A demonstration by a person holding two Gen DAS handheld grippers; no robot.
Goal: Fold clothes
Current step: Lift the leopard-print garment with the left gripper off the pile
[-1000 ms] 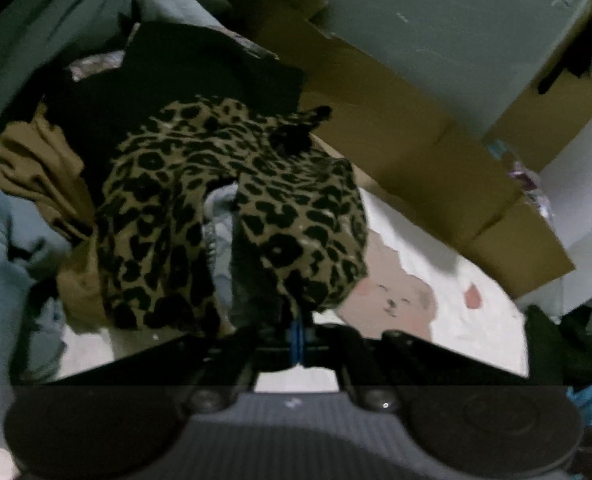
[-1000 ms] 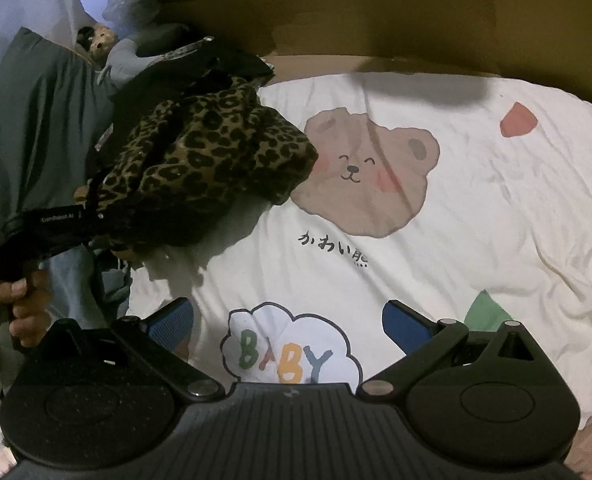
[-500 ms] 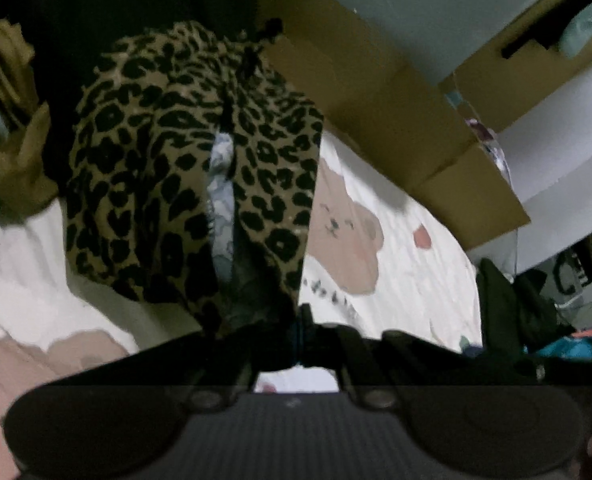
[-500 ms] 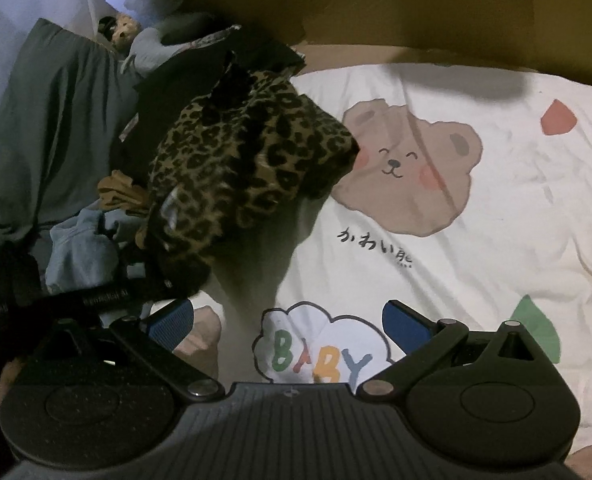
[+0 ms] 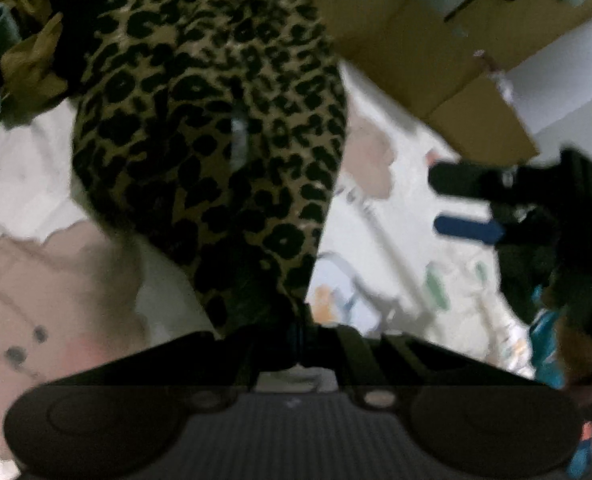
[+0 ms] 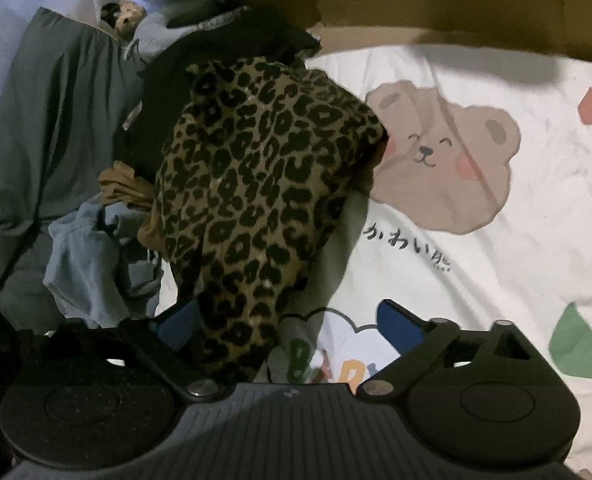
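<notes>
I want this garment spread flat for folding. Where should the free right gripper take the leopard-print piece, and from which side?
The left gripper already pinches one bunched edge of the leopard garment. The right gripper, jaws open, probably does best on the hanging edge just in front of it, entering from the bear-sheet side, away from the clothes pile. The cloth droops in a narrow fold there, thin enough to pinch.

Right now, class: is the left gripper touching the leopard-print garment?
Touching. The left wrist view shows the left gripper shut on the leopard-print garment, cloth pinched between the jaws.
</notes>
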